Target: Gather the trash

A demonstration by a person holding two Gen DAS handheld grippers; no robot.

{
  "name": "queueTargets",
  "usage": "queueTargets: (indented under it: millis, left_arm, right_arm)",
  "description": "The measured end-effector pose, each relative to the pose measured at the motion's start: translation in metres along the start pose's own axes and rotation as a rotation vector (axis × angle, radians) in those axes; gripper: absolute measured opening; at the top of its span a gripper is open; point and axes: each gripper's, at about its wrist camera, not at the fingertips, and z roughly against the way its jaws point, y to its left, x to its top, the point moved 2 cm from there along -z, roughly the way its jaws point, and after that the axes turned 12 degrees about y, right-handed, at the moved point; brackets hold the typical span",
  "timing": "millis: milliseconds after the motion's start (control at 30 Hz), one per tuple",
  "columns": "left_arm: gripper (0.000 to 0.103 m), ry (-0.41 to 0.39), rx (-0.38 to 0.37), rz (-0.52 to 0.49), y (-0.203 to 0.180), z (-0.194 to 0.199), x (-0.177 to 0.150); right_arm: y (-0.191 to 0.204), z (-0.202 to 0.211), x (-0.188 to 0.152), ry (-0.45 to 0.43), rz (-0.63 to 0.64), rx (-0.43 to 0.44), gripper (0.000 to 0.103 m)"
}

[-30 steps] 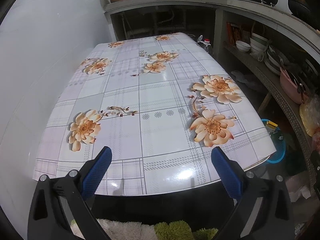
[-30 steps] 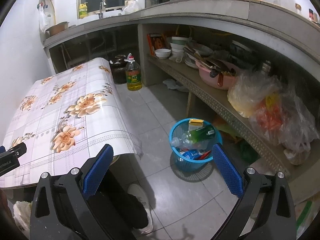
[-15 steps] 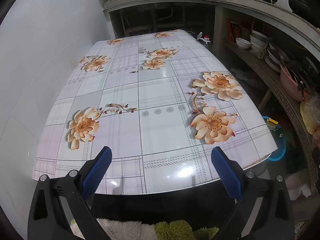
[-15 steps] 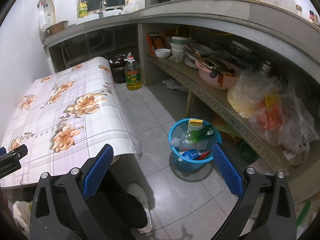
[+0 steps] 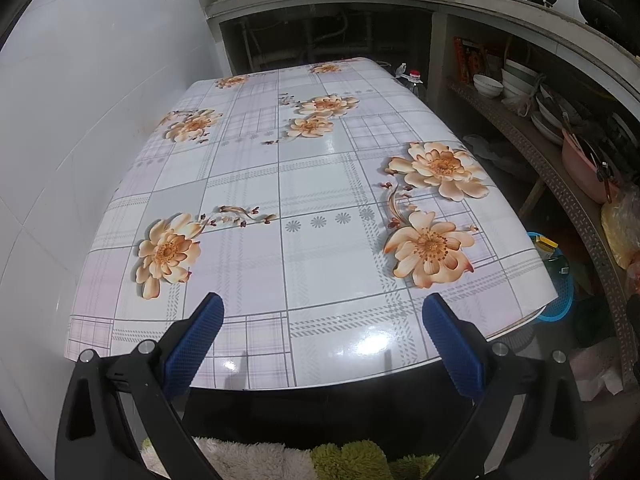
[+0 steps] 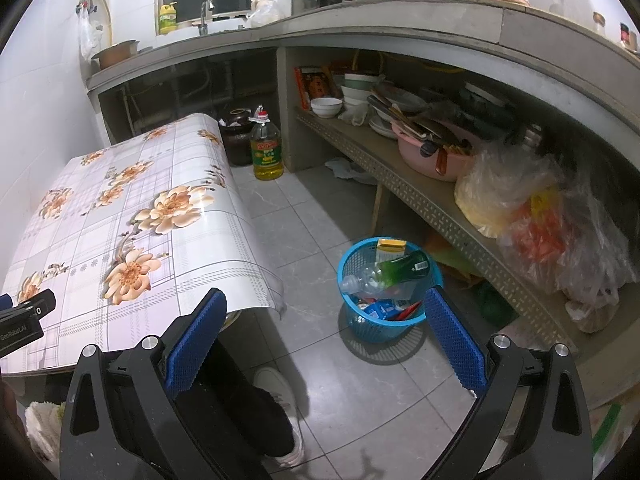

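Left gripper (image 5: 322, 314): jaws spread wide, nothing between the blue pads (image 5: 194, 338); it hangs over the near edge of the table (image 5: 320, 184), whose flowered cloth shows no loose item on it

Table's left edge runs along the white tiled wall (image 5: 80, 100)

Right gripper (image 6: 324, 312): jaws likewise wide apart and empty, aimed down at the grey tiled floor (image 6: 304, 232) off the table's right edge

Blue basket (image 6: 352, 264) stands on the floor between the table's near right corner and the low shelf (image 6: 420, 196); in it lie a clear bottle (image 6: 360, 280), a green bottle (image 6: 400, 266), a yellow-topped carton (image 6: 390, 248) and some blue and red wrappers, not told apart

Oil bottle (image 6: 266, 148) stands on the floor by the table's far right corner

Pink basin (image 6: 424, 156) and plastic bags (image 6: 532, 208) sit on the shelf, right of the basket
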Motion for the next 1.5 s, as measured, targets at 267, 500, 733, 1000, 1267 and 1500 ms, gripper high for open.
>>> queueTargets:
  millis: [267, 500, 733, 1000, 1267, 1500]
  left_arm:
    - [0.097, 0.003, 0.003, 0.000, 0.0009, -0.0015, -0.0010]
    - [0.097, 0.002, 0.003, -0.001, 0.0005, -0.0013, -0.0008]
    - [0.097, 0.003, 0.005, -0.001, 0.0008, -0.0020, -0.0016]
    - [0.097, 0.000, 0.004, -0.001, 0.0006, -0.0011, -0.0013]
    - [0.097, -0.002, 0.007, -0.002, 0.0004, -0.0022, 0.0002]
    - [0.097, -0.002, 0.007, -0.002, 0.0010, -0.0019, 0.0003]
  right_arm:
    - [-0.0003, 0.0002, 0.0000, 0.000, 0.001, 0.000, 0.095]
    - [-0.0011, -0.0004, 0.0008, 0.002, 0.003, 0.001, 0.095]
    - [-0.0009, -0.0005, 0.0010, 0.001, 0.004, 0.002, 0.095]
    - [-0.0011, -0.0005, 0.0014, 0.001, 0.004, 0.002, 0.095]
    - [-0.0018, -0.0006, 0.0024, -0.001, 0.007, 0.002, 0.095]
    - [-0.0029, 0.0003, 0.0069, -0.005, 0.015, 0.004, 0.095]
